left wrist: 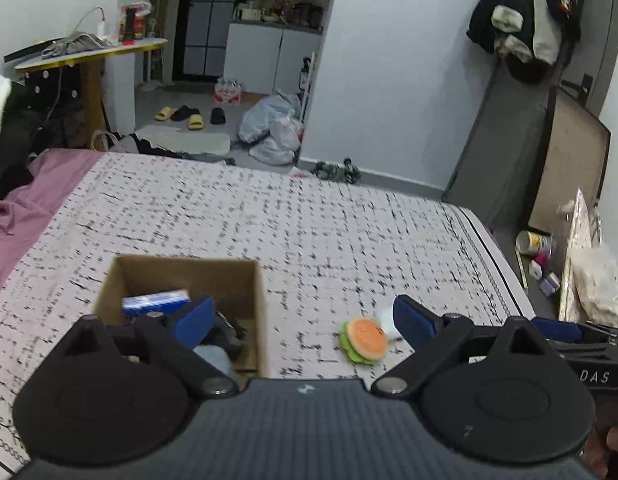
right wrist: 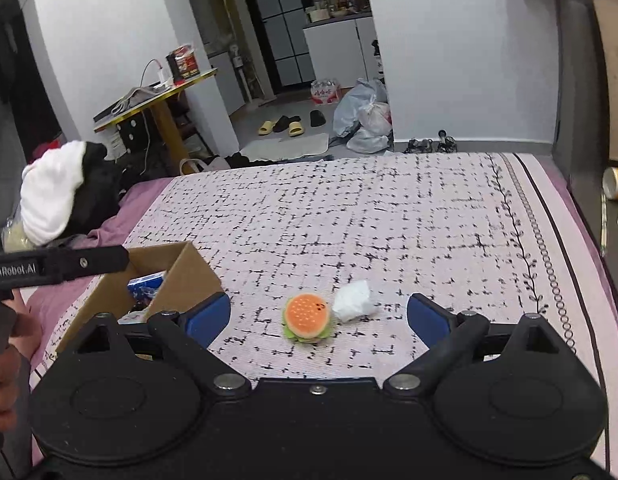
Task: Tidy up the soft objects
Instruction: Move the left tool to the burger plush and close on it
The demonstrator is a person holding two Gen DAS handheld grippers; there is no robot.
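Burger plush (right wrist: 307, 319) lies on the bedspread (right wrist: 389, 220) right of the cardboard box (right wrist: 181, 276), touching a white wad (right wrist: 353, 301), both grippers (left wrist: 303, 316) (right wrist: 319, 318) spread wide, empty

I see a small round plush hamburger (right wrist: 308, 319), orange bun on top with a green felt lettuce frill below, lying slightly tilted on the bed. Just beside it on its right, touching or nearly so, sits a crumpled white soft wad (right wrist: 353, 302). To their left stands an open brown cardboard box (left wrist: 245, 280), holding a blue packet (left wrist: 156, 301) and some dark, blurred items.
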